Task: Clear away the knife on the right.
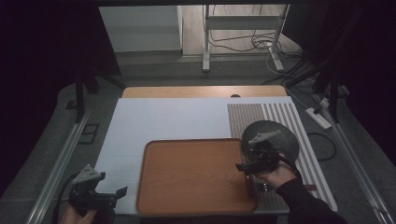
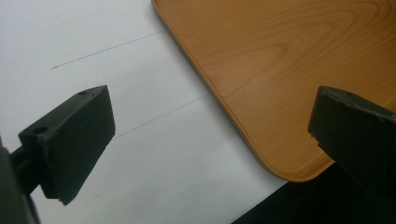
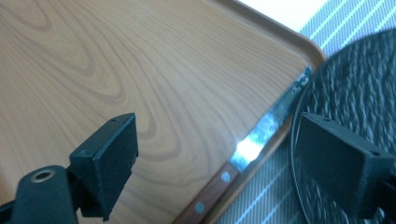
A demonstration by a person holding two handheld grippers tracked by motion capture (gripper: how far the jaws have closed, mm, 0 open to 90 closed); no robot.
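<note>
A wooden tray point(image 1: 194, 175) lies on the white table sheet point(image 1: 159, 121). A knife point(image 3: 254, 144) rests along the tray's 3 o'clock rim, with what looks like a dark round mat point(image 1: 275, 133) just beyond. The right gripper point(image 1: 250, 163) hovers there, jaws wide apart. The left gripper point(image 1: 100, 196), at 8 o'clock, also gapes empty.

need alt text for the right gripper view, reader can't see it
A knife with a wooden riveted handle lies along the right rim of a wooden tray, between the open black jaws of the right gripper. Beside the tray's rim are a striped mat and a dark round woven mat.
</note>
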